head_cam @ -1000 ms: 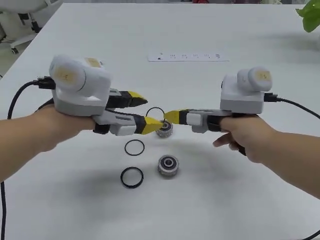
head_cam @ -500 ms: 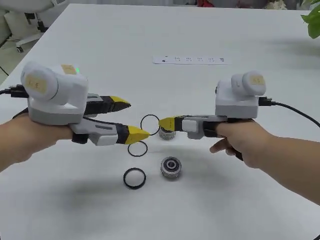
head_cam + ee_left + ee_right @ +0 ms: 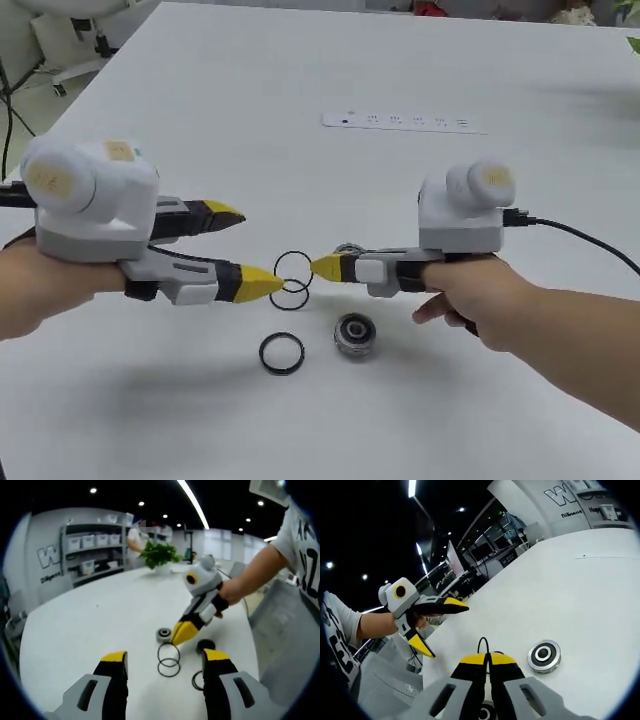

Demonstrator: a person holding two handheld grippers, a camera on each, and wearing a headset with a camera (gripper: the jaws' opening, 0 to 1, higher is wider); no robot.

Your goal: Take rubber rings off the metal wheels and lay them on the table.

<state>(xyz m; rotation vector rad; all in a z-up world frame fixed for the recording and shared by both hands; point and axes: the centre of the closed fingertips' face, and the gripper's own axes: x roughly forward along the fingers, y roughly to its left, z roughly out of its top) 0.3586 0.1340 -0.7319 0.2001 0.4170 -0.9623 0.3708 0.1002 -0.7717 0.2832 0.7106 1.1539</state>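
Observation:
My right gripper (image 3: 322, 267) is shut on a thin black rubber ring (image 3: 293, 265), which sticks out edge-on past its tips (image 3: 483, 645). A second ring (image 3: 290, 297) lies on the table just below it, and a third (image 3: 282, 352) lies nearer me. One metal wheel (image 3: 356, 334) stands beside the third ring; another wheel (image 3: 347, 250) peeks out behind the right gripper. My left gripper (image 3: 248, 248) is open, empty, and left of the rings. In the left gripper view the held ring (image 3: 169, 652) hangs from the right gripper's yellow tip.
A white power strip (image 3: 405, 121) lies at the far side of the white table. A black cable (image 3: 570, 235) trails right from the right gripper. A potted plant (image 3: 159, 555) stands at the table's far end.
The left gripper has drawn back to the left, away from the wheel. The right gripper has carried the ring off the far wheel, leftward and lower. The head camera has shifted.

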